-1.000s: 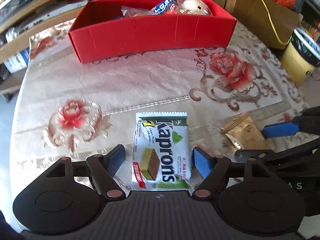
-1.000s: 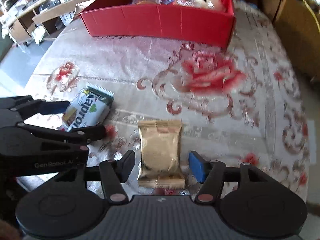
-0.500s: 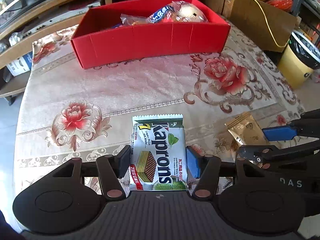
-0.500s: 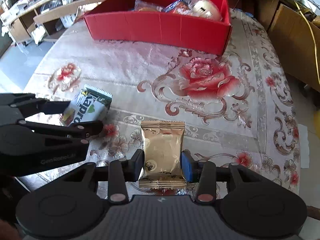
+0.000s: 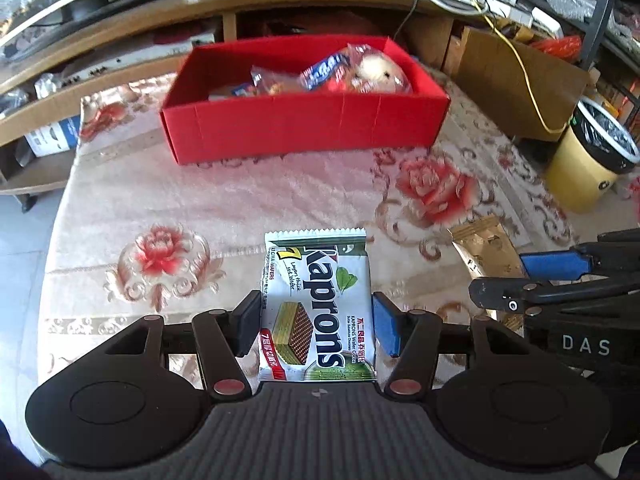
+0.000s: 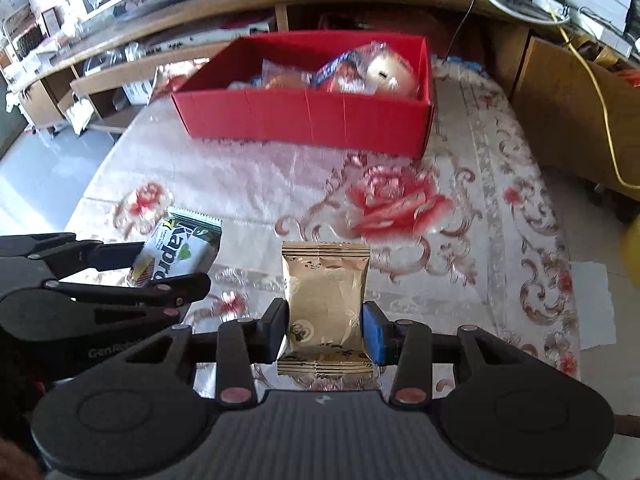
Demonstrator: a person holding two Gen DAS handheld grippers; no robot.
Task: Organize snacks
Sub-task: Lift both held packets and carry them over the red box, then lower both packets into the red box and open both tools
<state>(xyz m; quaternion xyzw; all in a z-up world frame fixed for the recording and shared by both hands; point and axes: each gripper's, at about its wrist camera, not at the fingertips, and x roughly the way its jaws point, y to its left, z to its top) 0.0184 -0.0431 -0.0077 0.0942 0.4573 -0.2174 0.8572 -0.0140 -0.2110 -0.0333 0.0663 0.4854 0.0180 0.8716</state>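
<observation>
Left wrist view: the left gripper (image 5: 316,328) has its jaws closed on the two long edges of a white-and-green Kaprons wafer pack (image 5: 318,308), one pad against each side. The pack lies flat between the pads, its serrated top edge pointing away from the camera toward the red box (image 5: 304,132). The pack appears lifted off the floral tablecloth (image 5: 240,200), though the gap beneath it cannot be made out for certain. At the right edge of this view the right gripper (image 5: 532,276) is seen from the side, with the gold pouch (image 5: 486,252) between its blue pad and its black finger.

Right wrist view: the right gripper (image 6: 325,330) is clamped on the gold pouch (image 6: 325,300), black pad on the left edge, blue pad on the right edge. The pouch stands lengthwise between the fingers, with its crimped ends near and far. At the left of this view the left gripper (image 6: 140,270) holds the wafer pack (image 6: 178,250) tilted.

The red box (image 6: 308,124) stands at the far side of the table, well apart from both grippers. It is open at the top and contains several clear-wrapped snacks (image 6: 360,68), heaped toward its right half. A yellow bin (image 5: 588,164) stands on the floor to the right of the table.
</observation>
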